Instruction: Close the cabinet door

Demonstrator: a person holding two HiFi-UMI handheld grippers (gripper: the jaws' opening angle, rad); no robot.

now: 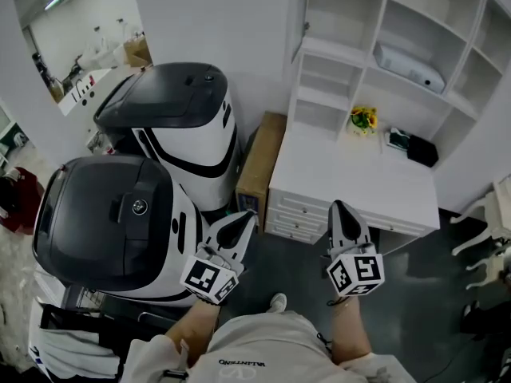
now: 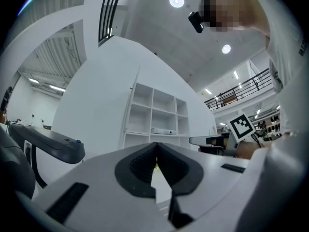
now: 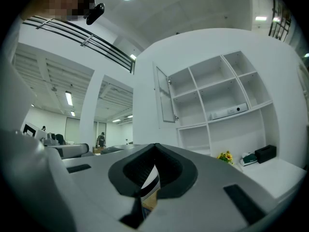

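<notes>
At the upper right of the head view stands the white cabinet [image 1: 383, 30], an open shelf unit over a white tabletop [image 1: 351, 178] with drawers [image 1: 303, 214] below. The cabinet door [image 1: 301, 22] hangs at the cabinet's top left corner, swung out and seen edge-on, so plainly open. Yellow flowers [image 1: 363, 119] and a black box [image 1: 421, 151] sit on the tabletop at the cabinet's foot, and a white device [image 1: 411, 67] lies on one of its shelves. A brown cardboard box [image 1: 260, 162] stands just beside the cabinet's left side, and beyond that are two big white-and-black machines [image 1: 112, 218]. I have the left gripper [image 1: 243, 223] and the right gripper [image 1: 343, 211] low in front of the cabinet, both pointing toward it and well apart from the door.

In the left gripper view the fingers [image 2: 137, 167] are pressed together at the tips with nothing between them. The cabinet rises straight ahead, the door is a thin edge on its left side, and the right gripper shows off to the cabinet's right.

In the right gripper view the fingers [image 3: 133, 170] are likewise pressed together and empty. Here the door shows best — a panel angled outward from the cabinet's upper left compartment, with the flowers and black box at the cabinet's lower right.
</notes>
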